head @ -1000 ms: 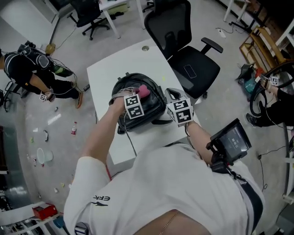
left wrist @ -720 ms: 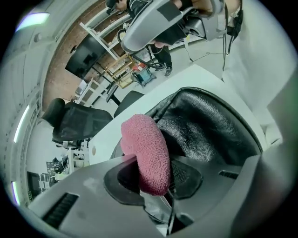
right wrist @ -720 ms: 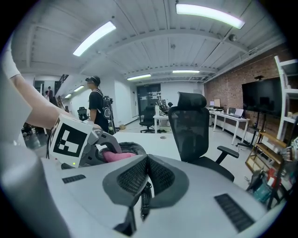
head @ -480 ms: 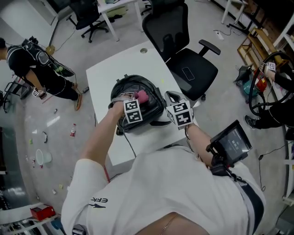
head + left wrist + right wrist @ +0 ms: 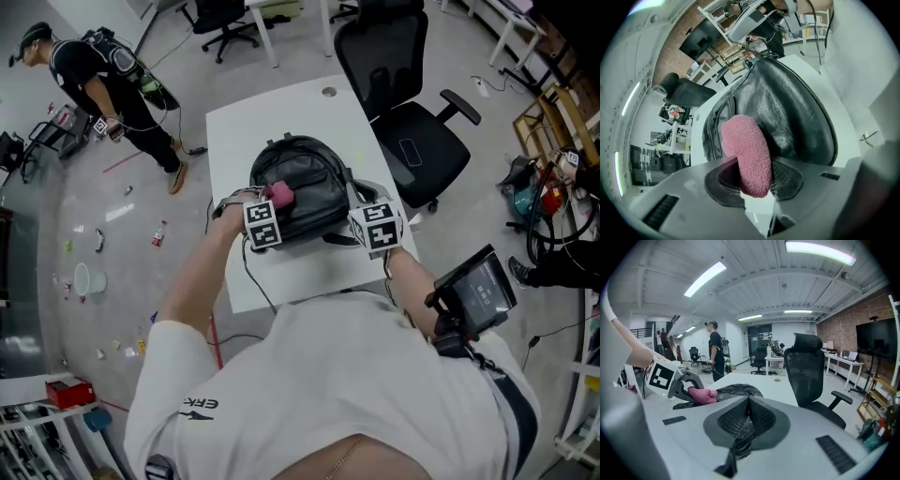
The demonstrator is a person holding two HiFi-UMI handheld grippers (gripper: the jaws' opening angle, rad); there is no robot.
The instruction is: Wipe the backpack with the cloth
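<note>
Backpack (image 5: 309,178) is lying flat on the table (image 5: 262,117), black and glossy, its long axis running near to far. Cloth (image 5: 747,154), pink and folded, is pressing on its near left part, clamped in the left gripper (image 5: 755,185). Most of the panel is lying far and right of it. Right gripper (image 5: 743,425) is pinching a strap (image 5: 736,451) at the right edge.

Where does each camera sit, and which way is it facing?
Head view: on the person's head, looking down at the black leather backpack on the white table; both forearms show.
Left gripper view: rides the left gripper, facing the backpack past the pink terry cloth in its jaws.
Right gripper view: rides the right gripper, shut on a black strap, facing across the table.
Shared: all show the cloth.
</note>
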